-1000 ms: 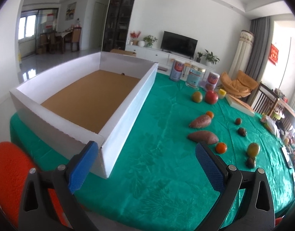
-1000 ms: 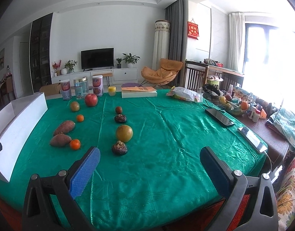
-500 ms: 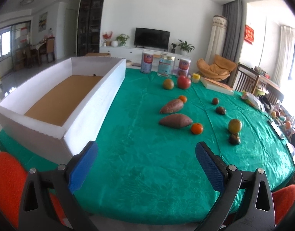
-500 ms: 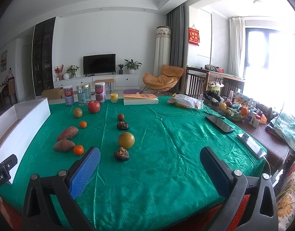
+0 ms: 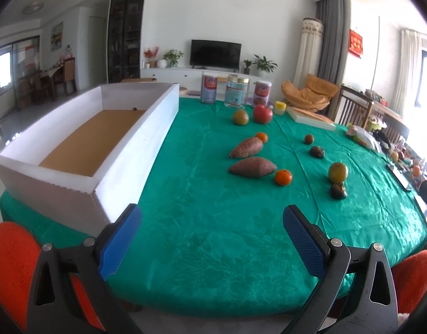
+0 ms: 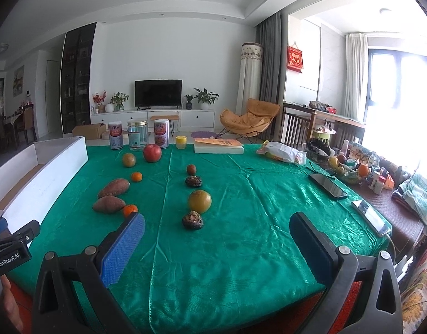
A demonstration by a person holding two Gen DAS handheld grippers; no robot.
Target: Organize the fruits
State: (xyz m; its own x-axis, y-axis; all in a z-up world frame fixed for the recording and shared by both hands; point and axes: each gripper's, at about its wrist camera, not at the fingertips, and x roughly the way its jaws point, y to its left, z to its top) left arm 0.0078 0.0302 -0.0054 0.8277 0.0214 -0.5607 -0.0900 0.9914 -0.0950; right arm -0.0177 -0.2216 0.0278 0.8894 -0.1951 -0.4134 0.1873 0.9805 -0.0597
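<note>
Both grippers I operate hover above the near edge of the green patterned tablecloth: the left gripper and the right gripper each stand with blue-padded jaws spread wide, holding nothing.

Fruits lie mid-table in two loose rows. Left row, near to far: a small orange tangerine touching the tip of a reddish-brown sweet potato; a second sweet potato; a second tangerine at its far end; a greenish-brown round fruit beside a red apple. Right row: a dark wrinkled fruit just before a yellow-green orange, then another dark wrinkled fruit and a small reddish-brown fruit.

Along the left edge stands a long white cardboard box with a brown floor, open-topped; its near corner sits just ahead of my left gripper. Three tall canisters, a yellow-lidded jar and a flat cream box line the far edge. Two phones lie at the right edge. Nothing stands between either gripper and the fruits.
</note>
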